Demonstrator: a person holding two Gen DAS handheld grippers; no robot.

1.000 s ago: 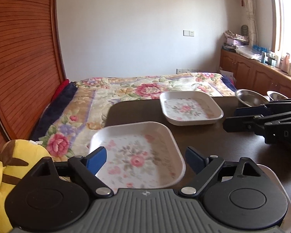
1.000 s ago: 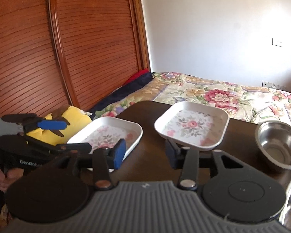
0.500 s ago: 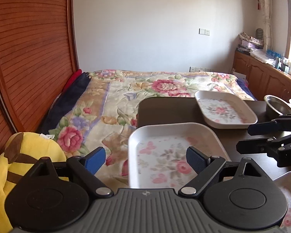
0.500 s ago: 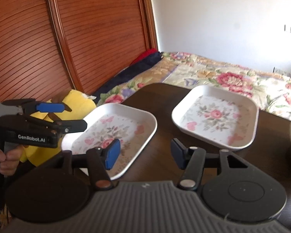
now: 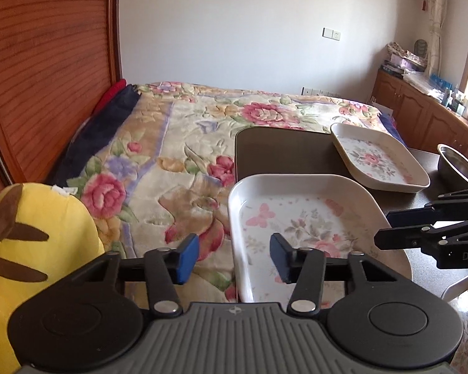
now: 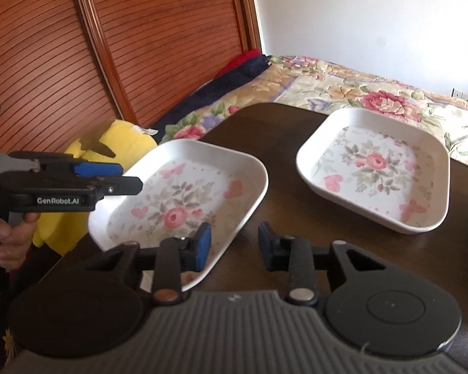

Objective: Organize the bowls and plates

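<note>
My left gripper (image 5: 234, 260), jaws spread and empty, straddles the left rim of the near white square floral plate (image 5: 302, 218) at lower centre. I should seat the rim deep, then pinch. My right gripper (image 6: 234, 246), also spread, waits beside the farther floral plate (image 6: 374, 168) at right.

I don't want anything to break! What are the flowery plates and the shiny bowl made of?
The near plate and far plate look like glossy white melamine or glazed ceramic with printed flowers; the pictures can't settle which. The bowl looks like metal, probably steel: grey, with a bright, reflective rim.
</note>
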